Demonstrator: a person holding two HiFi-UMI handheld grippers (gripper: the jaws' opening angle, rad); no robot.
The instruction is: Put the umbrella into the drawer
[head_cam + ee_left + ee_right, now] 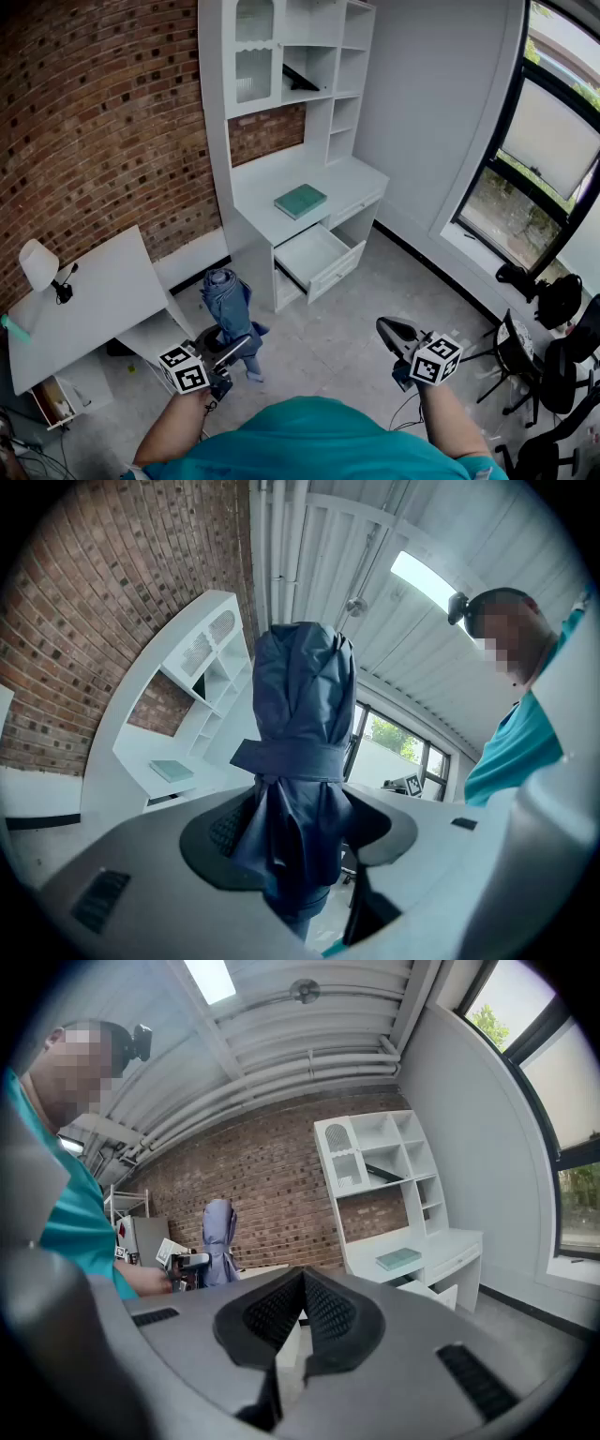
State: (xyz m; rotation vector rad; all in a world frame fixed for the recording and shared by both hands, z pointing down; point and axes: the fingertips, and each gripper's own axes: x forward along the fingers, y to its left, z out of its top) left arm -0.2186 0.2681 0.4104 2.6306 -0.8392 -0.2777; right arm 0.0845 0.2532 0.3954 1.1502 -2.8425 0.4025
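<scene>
A folded blue umbrella (pixel 228 305) stands upright in my left gripper (pixel 234 349), which is shut on its lower part. In the left gripper view the umbrella (pixel 300 724) fills the middle, and the gripper (pixel 300 846) pinches its gathered cloth below the strap. My right gripper (pixel 394 330) is held out at the right, shut with nothing in it; in its own view the gripper (pixel 302 1312) has its pads together. The white desk's drawer (pixel 314 255) is pulled open ahead; the drawer (pixel 441 1290) also shows at the right of the right gripper view.
The white desk with shelves (pixel 309 178) stands against the brick wall, with a teal book (pixel 300 201) on top. At the left is a white table (pixel 84 300) with a lamp (pixel 37 262). Black chairs (pixel 553 356) sit by the window at the right.
</scene>
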